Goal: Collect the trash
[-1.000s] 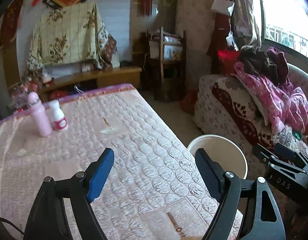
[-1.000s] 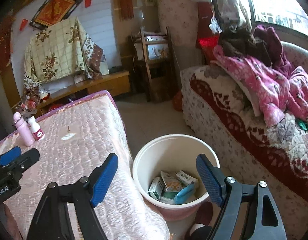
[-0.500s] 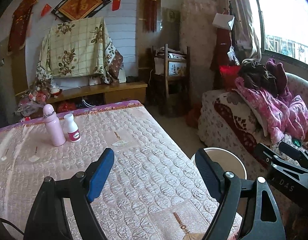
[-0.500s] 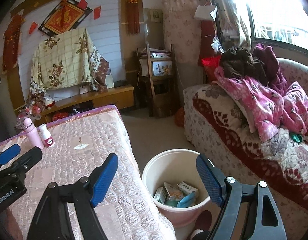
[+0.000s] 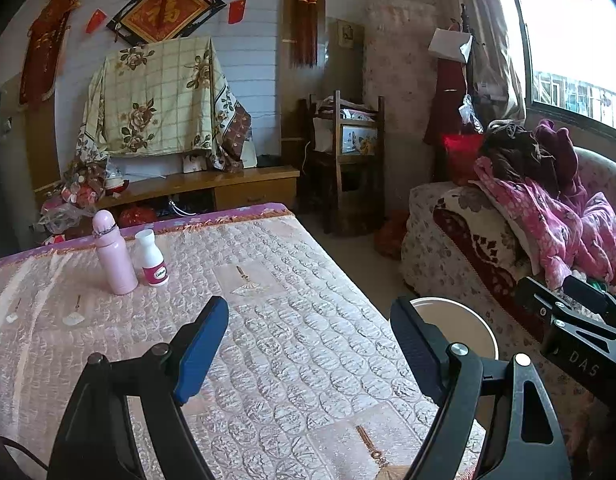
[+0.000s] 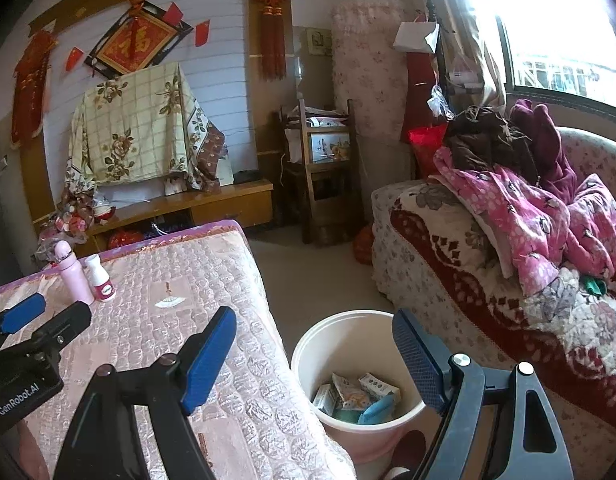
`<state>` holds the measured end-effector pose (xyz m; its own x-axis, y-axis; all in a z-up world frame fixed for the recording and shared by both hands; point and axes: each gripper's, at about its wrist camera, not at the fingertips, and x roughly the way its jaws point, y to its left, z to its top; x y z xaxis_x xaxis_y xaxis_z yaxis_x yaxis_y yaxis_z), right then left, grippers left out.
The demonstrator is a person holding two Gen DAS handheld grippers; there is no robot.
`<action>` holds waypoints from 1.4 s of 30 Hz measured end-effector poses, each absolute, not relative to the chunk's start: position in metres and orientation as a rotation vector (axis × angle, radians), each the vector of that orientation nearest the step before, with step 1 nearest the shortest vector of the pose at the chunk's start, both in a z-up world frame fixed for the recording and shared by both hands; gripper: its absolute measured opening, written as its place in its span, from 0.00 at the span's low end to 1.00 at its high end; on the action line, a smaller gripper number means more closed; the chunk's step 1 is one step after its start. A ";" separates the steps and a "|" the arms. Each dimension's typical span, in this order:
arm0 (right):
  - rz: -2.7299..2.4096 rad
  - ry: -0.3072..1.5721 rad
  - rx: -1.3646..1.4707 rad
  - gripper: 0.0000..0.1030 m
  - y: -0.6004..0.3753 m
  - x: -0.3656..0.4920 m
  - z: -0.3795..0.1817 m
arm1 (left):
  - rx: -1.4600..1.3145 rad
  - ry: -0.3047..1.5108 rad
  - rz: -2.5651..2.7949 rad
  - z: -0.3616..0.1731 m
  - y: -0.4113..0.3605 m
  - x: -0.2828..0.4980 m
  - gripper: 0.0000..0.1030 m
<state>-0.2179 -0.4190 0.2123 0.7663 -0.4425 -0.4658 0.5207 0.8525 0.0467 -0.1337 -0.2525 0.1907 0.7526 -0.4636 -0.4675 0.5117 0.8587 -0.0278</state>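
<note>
View change: both cameras are tilting upward compared with a second ago — more wall, less of the bin [image 6: 360, 364] beside the counter [image 5: 291, 340].
Meaning for the task: nothing is leaving or entering the bin across these pictures; I judge the collecting is pausing or nearly done.
Trash: small packets [image 6: 356, 396] are lying at the bottom of the bin.
Still on the counter: a pink bottle [image 5: 113, 254] and a white bottle [image 5: 151, 252], well beyond the bin — probably not trash.
Left gripper [image 5: 308, 340]: fingers are standing wide apart, holding and touching nothing.
Right gripper [image 6: 314, 350]: fingers are spreading just as wide over the bin — empty.
</note>
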 end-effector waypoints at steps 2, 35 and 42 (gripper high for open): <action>-0.519 0.463 0.182 0.81 -0.420 -0.217 0.212 | 0.104 0.482 -0.532 0.190 -0.252 -0.133 0.81; -0.502 0.500 0.194 0.81 -0.423 -0.207 0.204 | 0.110 0.508 -0.549 0.182 -0.253 -0.127 0.81; -0.500 0.505 0.199 0.81 -0.424 -0.207 0.202 | 0.112 0.511 -0.554 0.181 -0.252 -0.126 0.81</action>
